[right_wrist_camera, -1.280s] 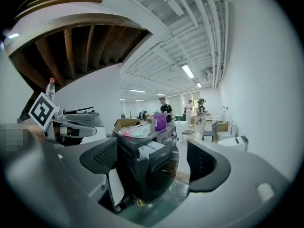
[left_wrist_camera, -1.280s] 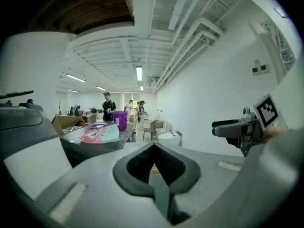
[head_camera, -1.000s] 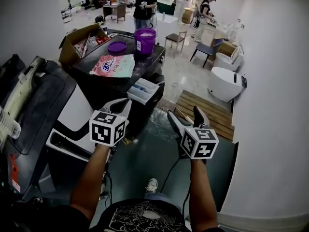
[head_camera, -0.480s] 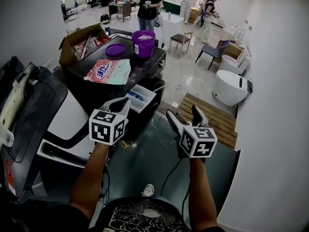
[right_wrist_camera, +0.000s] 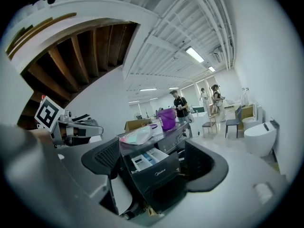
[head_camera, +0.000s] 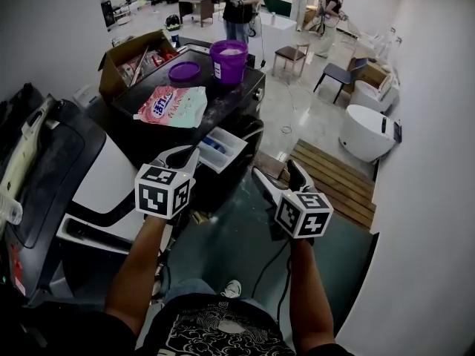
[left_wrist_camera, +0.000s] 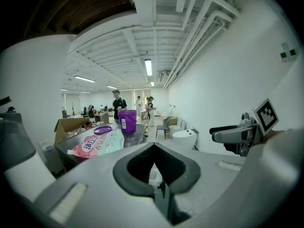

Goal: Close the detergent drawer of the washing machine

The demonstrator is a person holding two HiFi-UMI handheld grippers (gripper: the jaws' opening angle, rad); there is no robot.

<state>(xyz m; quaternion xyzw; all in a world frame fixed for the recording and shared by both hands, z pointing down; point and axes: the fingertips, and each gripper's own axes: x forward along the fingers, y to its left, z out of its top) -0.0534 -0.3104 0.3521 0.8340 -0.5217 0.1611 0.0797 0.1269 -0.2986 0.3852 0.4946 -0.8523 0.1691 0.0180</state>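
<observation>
The detergent drawer [head_camera: 221,145] stands pulled out of the dark washing machine [head_camera: 236,99] just above the middle of the head view, its white and blue compartments showing. The left gripper [head_camera: 184,156], jaws pressed together on nothing, sits just left of the drawer's front, contact unclear. The right gripper [head_camera: 276,175], jaws spread wide and empty, hovers to the drawer's lower right, apart from it. A pink detergent bag [head_camera: 172,102] and a purple bucket [head_camera: 228,60] rest on the machine's top.

An open-plan appliance test workshop: black front-loading washing machine [head_camera: 239,101], white toilet [head_camera: 367,130], exposed white ceiling pipes [left_wrist_camera: 200,26], people [head_camera: 241,0] at distant tables.
</observation>
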